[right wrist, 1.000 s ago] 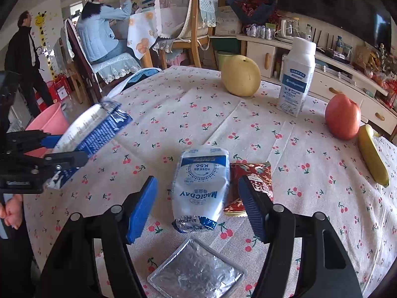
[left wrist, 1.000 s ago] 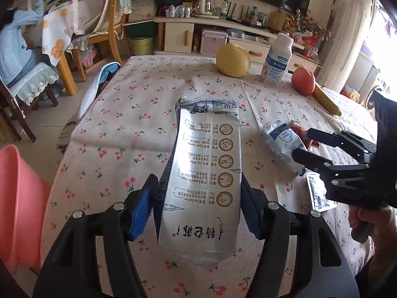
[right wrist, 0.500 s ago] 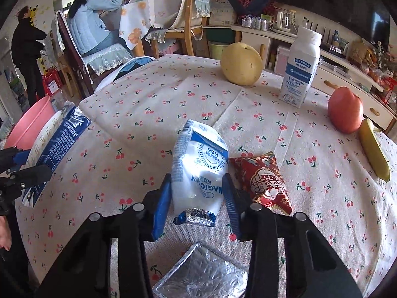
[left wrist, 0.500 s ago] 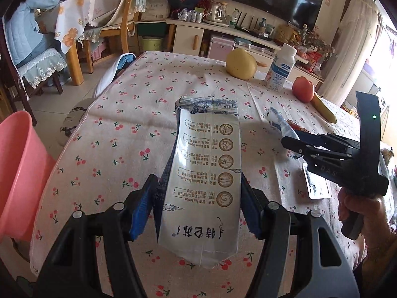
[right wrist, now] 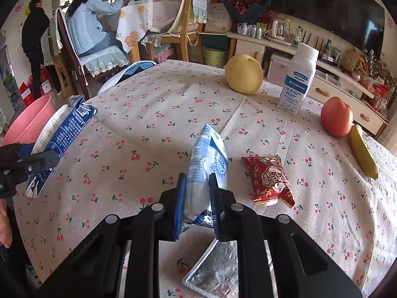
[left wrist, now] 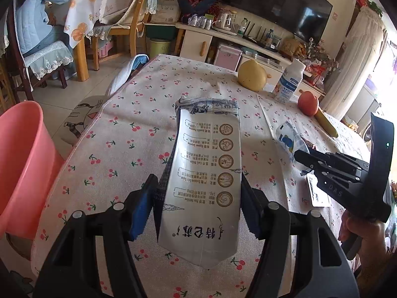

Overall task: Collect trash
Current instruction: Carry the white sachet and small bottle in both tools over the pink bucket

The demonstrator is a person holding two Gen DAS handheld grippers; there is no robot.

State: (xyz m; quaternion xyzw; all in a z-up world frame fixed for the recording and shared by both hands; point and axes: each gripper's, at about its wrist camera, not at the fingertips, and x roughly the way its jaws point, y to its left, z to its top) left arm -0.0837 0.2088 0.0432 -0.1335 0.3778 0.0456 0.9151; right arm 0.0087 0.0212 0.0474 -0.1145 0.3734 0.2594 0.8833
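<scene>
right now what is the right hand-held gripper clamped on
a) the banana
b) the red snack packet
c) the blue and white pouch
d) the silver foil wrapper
c: the right hand-held gripper has its blue pads pressed against both sides of the blue and white pouch, while the red snack packet, the banana and the silver foil wrapper lie untouched on the tablecloth.

Bare tablecloth [right wrist: 153, 114] is lying open left and far; red snack packet [right wrist: 269, 180] and foil wrapper [right wrist: 213, 270] are crowding the near right.
</scene>
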